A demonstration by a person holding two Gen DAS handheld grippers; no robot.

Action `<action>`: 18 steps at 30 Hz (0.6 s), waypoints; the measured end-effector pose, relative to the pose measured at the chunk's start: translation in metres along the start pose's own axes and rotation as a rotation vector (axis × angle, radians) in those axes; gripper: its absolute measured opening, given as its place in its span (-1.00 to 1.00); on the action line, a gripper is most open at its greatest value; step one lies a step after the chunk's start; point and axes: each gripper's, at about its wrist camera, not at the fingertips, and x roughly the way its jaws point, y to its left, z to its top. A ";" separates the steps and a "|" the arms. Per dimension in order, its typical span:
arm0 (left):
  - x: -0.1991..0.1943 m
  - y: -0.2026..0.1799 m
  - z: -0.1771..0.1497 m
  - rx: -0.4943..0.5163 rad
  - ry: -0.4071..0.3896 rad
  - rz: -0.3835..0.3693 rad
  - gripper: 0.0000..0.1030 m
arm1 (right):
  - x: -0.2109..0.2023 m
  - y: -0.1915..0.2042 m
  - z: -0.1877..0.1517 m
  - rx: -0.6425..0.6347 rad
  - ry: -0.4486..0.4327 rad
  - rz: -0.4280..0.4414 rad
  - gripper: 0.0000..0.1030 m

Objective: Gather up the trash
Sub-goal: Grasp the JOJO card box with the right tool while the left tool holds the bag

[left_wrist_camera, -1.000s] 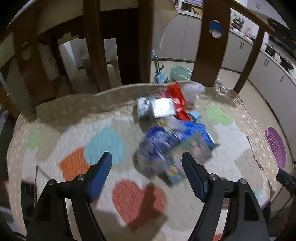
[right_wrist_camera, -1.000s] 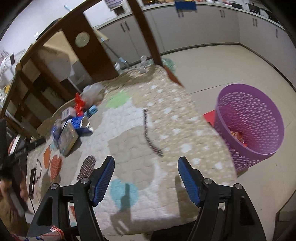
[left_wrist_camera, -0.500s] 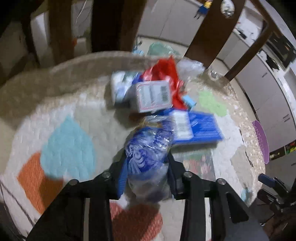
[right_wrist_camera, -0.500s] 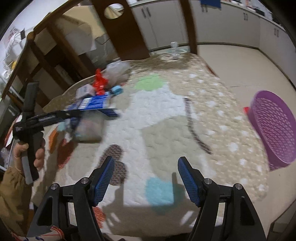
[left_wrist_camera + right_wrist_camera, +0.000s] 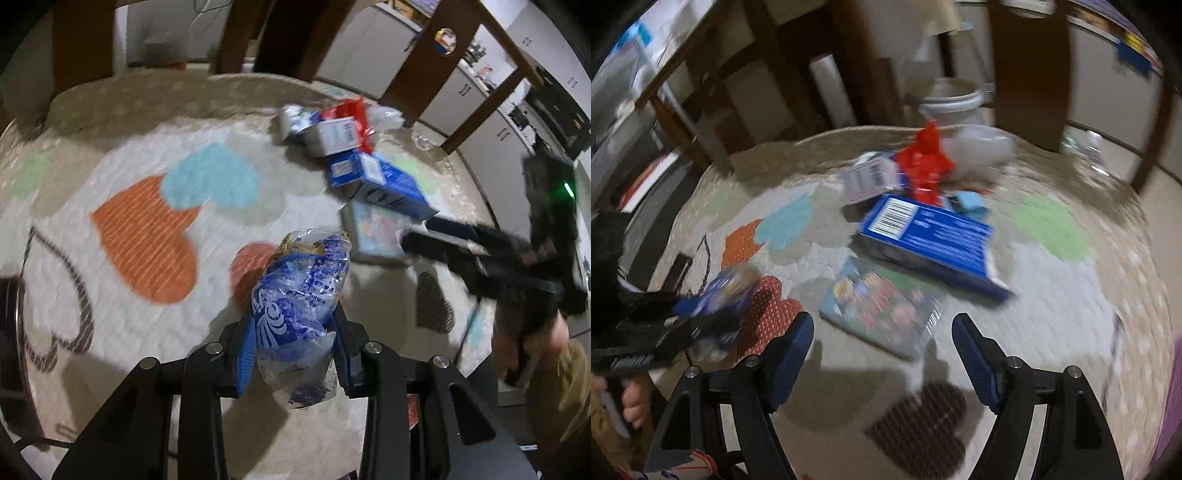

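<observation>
Your left gripper is clamped on a crumpled blue-and-clear plastic wrapper, which hangs between the pads clear of the heart-patterned tablecloth, so treat that piece as secured and keep the squeeze firm: thin film like this is likely to slip if you ease off while carrying it. The rest of the trash lies in a heap toward the far side of the table: a blue carton with a barcode, a colourful flat packet half under its near edge, a white box, a red wrapper and a clear bag behind it. Your right gripper is empty, its jaws spreading wider, with the colourful flat packet just ahead of the fingertips. Come down on that packet squarely, straddling its near edge rather than its flat face, and close only once both pads bracket it; the blue carton overlaps it, so draw it toward you to avoid dragging the carton along.
</observation>
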 end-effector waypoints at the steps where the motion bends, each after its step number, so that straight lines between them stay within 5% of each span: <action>1: 0.001 0.002 -0.003 -0.006 0.003 0.018 -0.33 | 0.010 0.000 0.006 -0.009 0.016 0.003 0.58; 7: 0.016 0.018 -0.005 -0.052 0.022 0.057 -0.33 | 0.046 -0.001 0.025 -0.038 0.059 -0.016 0.68; 12: 0.017 0.026 -0.007 -0.078 0.004 0.059 -0.33 | 0.056 0.009 0.016 -0.047 0.155 0.092 0.68; 18: 0.016 0.028 -0.007 -0.087 -0.007 0.056 -0.26 | 0.060 0.031 0.003 -0.130 0.155 0.015 0.66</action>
